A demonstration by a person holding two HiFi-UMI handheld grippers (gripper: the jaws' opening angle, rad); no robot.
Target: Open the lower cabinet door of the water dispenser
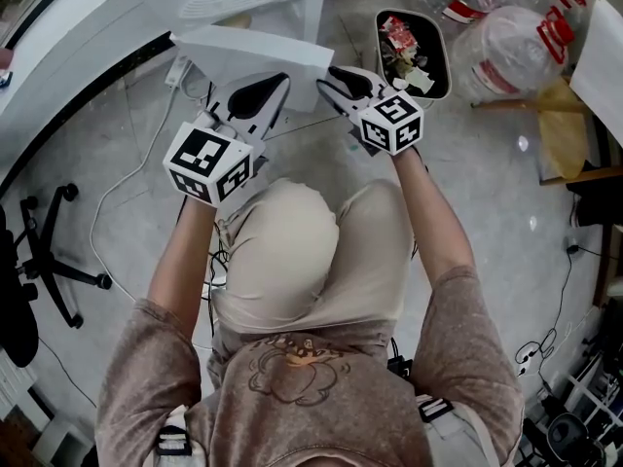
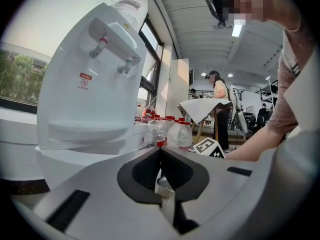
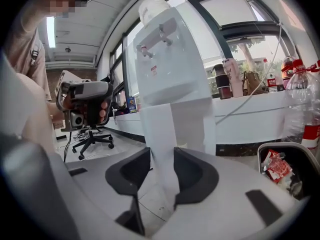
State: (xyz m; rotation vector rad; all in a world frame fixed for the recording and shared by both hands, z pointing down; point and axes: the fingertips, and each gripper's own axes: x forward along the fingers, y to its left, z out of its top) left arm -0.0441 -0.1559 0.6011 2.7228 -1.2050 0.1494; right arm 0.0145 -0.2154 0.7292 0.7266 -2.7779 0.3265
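Right gripper [image 3: 162, 149] clamps the lower cabinet door [image 3: 157, 126] edge at centre frame; left gripper [image 2: 159, 149], jaws closed and empty, faces the water dispenser [image 2: 85, 84].

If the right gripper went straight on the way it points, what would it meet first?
The white cabinet door: its edge stands between the right gripper's jaws, apparently touching both, so it is met at once. The water dispenser body stands behind it.
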